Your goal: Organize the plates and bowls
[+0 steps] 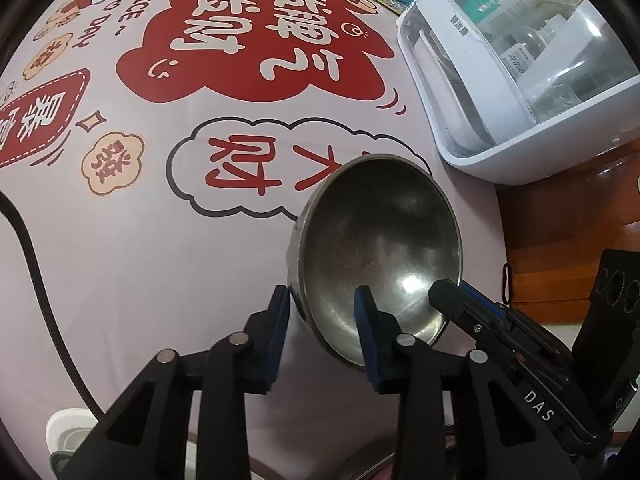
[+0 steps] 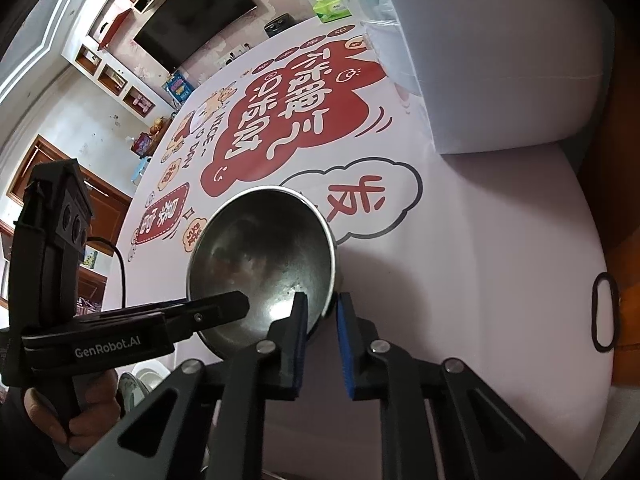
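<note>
The bowl is dull silver steel with brownish smears inside. The table wears a pale pink cloth printed with red clouds, cream lettering and black-outlined bubbles. Both grippers are black with blue pads. At upper right of the left wrist view sits a white container with a clear lid.

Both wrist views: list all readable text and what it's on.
"GenRobot.AI": side of the left gripper, in the right wrist view.
"DAS": body of the right gripper, in the left wrist view.
"NICE DAY~": tablecloth, beside the cartoon figure.
Large red and cream Chinese characters: tablecloth, upside down; I won't transcribe them.
Labels on the white appliance and bottles inside: too small to read.
</note>
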A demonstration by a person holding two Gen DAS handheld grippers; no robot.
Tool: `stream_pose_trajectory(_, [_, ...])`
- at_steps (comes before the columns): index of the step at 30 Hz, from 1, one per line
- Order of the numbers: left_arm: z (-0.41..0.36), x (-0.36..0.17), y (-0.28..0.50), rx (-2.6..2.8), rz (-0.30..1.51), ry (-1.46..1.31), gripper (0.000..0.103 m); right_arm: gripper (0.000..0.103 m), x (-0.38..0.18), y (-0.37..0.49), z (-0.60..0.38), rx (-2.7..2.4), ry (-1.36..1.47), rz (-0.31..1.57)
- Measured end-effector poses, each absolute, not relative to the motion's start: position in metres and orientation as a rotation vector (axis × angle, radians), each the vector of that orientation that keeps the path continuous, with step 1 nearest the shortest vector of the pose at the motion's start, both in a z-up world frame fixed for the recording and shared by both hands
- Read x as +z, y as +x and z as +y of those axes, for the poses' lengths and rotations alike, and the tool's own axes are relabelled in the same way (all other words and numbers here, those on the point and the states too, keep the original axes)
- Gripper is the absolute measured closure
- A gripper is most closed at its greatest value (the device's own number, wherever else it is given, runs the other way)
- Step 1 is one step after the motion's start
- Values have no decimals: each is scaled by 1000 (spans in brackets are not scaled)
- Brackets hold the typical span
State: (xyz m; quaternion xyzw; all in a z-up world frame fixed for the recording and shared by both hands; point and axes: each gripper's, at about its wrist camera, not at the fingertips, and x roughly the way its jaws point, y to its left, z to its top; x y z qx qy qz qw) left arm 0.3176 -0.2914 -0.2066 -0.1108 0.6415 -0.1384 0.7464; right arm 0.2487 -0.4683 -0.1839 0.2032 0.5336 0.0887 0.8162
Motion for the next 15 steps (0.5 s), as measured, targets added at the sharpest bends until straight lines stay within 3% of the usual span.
stream_pose_trajectory(5, [-287,-202,314,-300,1393,-254,82,89,-185,246,-468,175,428,1145])
stream_pose_trajectory(15, [-293,-195,294,-311,1389,-225,82,89,-176,236,-469,159,410,1126])
